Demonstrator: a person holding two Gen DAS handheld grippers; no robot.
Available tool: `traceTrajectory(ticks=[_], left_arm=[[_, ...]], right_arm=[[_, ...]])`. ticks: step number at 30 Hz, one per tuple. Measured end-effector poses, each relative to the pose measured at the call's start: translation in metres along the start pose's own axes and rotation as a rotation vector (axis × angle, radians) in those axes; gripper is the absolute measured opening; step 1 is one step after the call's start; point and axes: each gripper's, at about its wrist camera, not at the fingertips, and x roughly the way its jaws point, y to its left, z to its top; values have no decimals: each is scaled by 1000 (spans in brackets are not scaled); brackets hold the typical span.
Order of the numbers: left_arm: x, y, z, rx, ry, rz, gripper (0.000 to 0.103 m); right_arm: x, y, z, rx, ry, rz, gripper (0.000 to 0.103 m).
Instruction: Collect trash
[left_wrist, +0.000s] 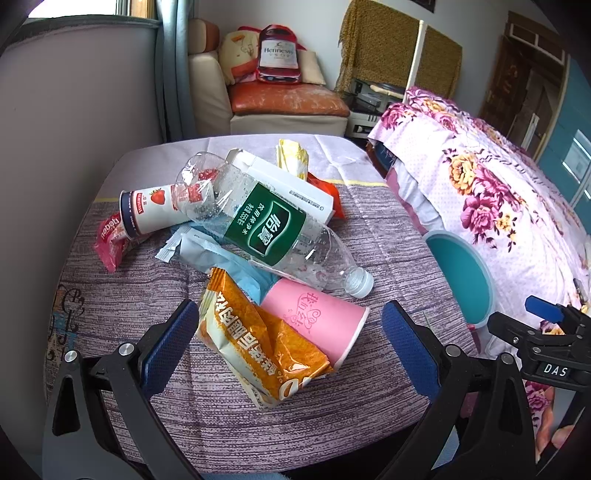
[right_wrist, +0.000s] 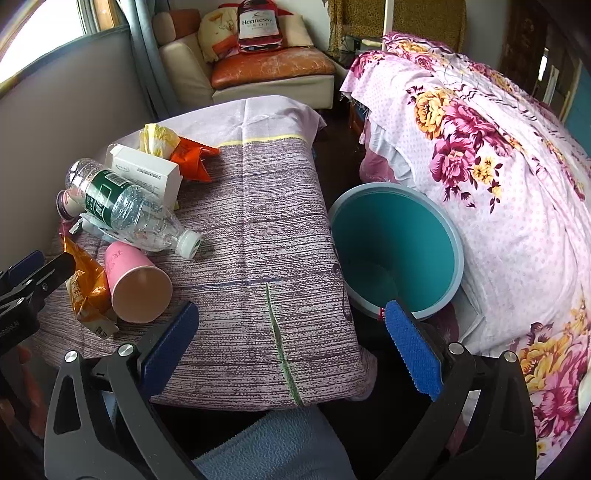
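- The left gripper is wide open and holds nothing. An orange crinkly snack bag and a pink paper cup on its side lie between its blue pads, but the pads do not touch them.
- The right gripper is wide open too, with nothing in it. It hangs over the near right edge of the tabletop, which has a purple striped cloth on it.
- Beside the tabletop, on the right, stands a round teal plastic bin. It sits between the tabletop and a bed with a pink flower blanket.
- Behind the cup lies a clear plastic water bottle with a green label. Its white cap points to the pink paper cup. It rests on a light blue wrapper.
- To the left is a small white strawberry drink bottle on its side, and a red wrapper just beside it.
- Farther back are a white cardboard box, a yellow wrapper and an orange-red wrapper.
- Far away is a cream armchair with an orange seat.
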Motion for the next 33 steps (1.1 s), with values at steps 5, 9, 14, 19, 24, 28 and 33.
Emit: traceTrajectory(ticks=[5,9,14,19,24,28,33], left_arm=[[0,0,0,-5,2,0,99],[2,1,0,-9,6,0,99],[3,0,-2,-8,8,0,99],[8,2,-4,-12,12,0,99],[12,4,-7,-18,21,-3,99],[14,3,-7,-14,24,-7,99],[15,4,-8,-12,26,-14,99]], right_arm=[[1,0,0,0,1,0,97],[2,-1,-1,1,10,-1,97],[4,-1,-1,3,14,-4,97],[8,-2,-2,5,25,-5,97],[12,-1,-3,4,37,-5,97],[14,-2,-4,7,43,-7,97],[19,-2,-4,6,55,-11,97]])
